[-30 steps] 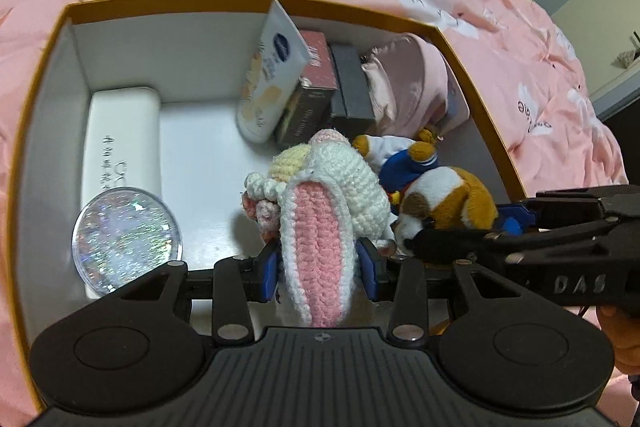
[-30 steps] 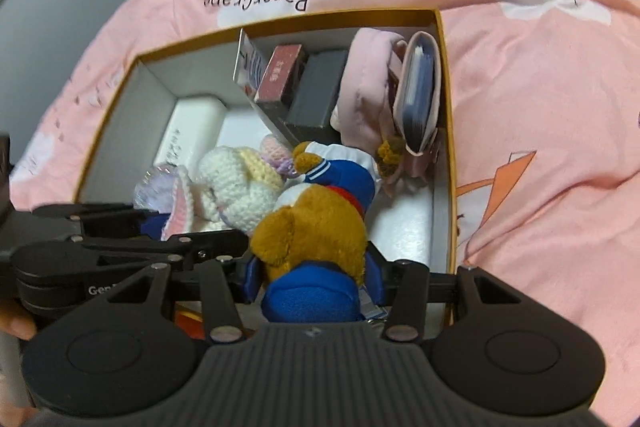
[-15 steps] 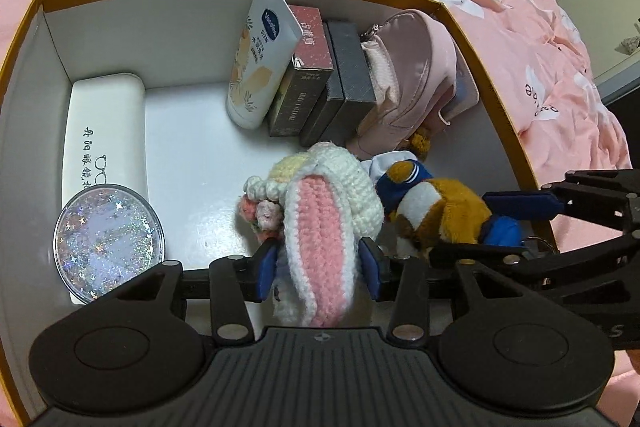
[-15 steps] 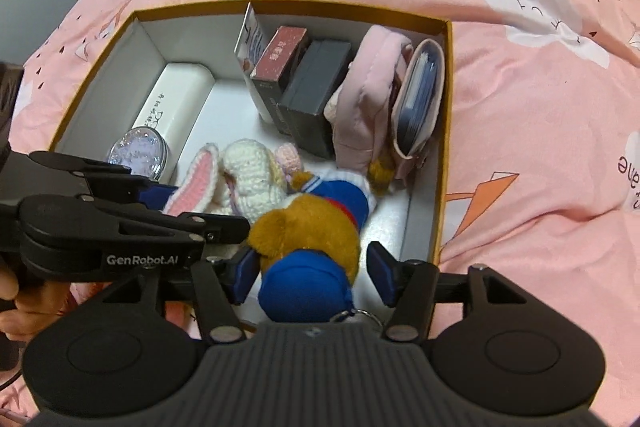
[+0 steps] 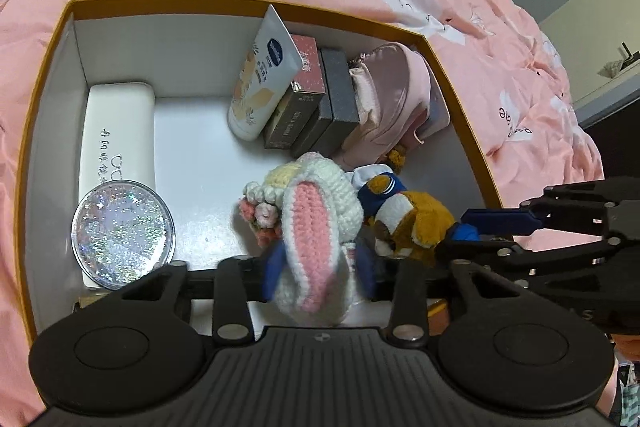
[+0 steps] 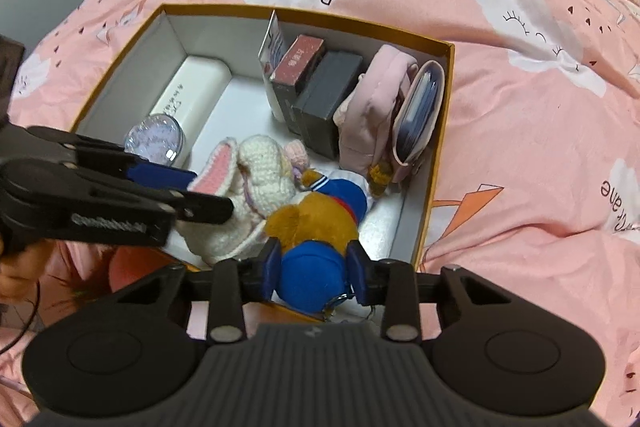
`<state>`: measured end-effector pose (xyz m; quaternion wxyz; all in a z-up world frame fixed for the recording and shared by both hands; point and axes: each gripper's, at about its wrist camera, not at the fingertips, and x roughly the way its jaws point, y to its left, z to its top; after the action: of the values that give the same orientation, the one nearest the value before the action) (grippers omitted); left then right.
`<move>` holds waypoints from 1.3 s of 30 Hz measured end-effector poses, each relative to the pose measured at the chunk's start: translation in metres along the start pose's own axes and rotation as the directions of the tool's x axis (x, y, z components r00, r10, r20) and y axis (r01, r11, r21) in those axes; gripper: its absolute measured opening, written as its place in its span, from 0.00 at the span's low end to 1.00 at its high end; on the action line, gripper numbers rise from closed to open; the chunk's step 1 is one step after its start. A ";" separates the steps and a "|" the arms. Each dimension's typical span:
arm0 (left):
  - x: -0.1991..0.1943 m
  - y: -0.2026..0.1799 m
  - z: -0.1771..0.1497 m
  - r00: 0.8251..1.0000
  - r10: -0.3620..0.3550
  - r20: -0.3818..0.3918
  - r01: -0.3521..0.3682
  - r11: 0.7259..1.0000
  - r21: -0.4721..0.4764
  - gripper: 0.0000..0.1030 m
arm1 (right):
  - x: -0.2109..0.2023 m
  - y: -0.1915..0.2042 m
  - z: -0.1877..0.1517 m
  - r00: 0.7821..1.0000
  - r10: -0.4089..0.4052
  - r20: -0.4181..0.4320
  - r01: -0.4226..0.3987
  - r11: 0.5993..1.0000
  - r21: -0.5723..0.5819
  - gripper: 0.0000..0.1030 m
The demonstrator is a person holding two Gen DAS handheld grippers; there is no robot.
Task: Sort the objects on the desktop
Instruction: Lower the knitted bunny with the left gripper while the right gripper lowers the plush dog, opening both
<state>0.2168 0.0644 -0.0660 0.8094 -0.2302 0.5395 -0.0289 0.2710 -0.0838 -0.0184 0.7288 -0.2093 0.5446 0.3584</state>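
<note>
Both sets of jaws have just closed in after briefly widening: the left gripper now pinches the crocheted bunny by its pink-lined ear, and the right gripper clamps the blue end of the plush bear. Both toys lie touching at the near end of the box. Farther in sit a glitter disc, white case, lotion tube, two upright cartons and a pink pouch.
</note>
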 end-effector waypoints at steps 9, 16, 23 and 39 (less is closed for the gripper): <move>0.008 0.004 -0.001 0.999 -0.023 -0.033 0.022 1.000 -0.016 0.27 | 0.020 0.003 0.005 0.998 0.013 -0.057 -0.013 1.000 -0.016 0.35; 0.016 -0.002 -0.005 0.998 -0.005 -0.056 0.006 1.000 0.010 0.27 | 0.030 0.004 0.009 0.996 0.010 -0.092 -0.013 0.999 -0.039 0.35; 0.020 -0.003 -0.007 0.998 -0.002 -0.069 0.003 1.000 0.017 0.27 | 0.037 -0.003 0.013 0.994 0.030 -0.103 -0.032 0.999 -0.023 0.35; 0.027 -0.005 -0.007 0.996 -0.031 -0.086 0.034 0.999 0.035 0.26 | 0.031 0.002 0.006 0.996 0.033 -0.077 -0.039 0.996 -0.076 0.40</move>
<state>0.2230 0.0492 -0.0894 0.7890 -0.2228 0.5692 -0.0619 0.2781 -0.0689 -0.0457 0.6925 -0.2411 0.5612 0.3840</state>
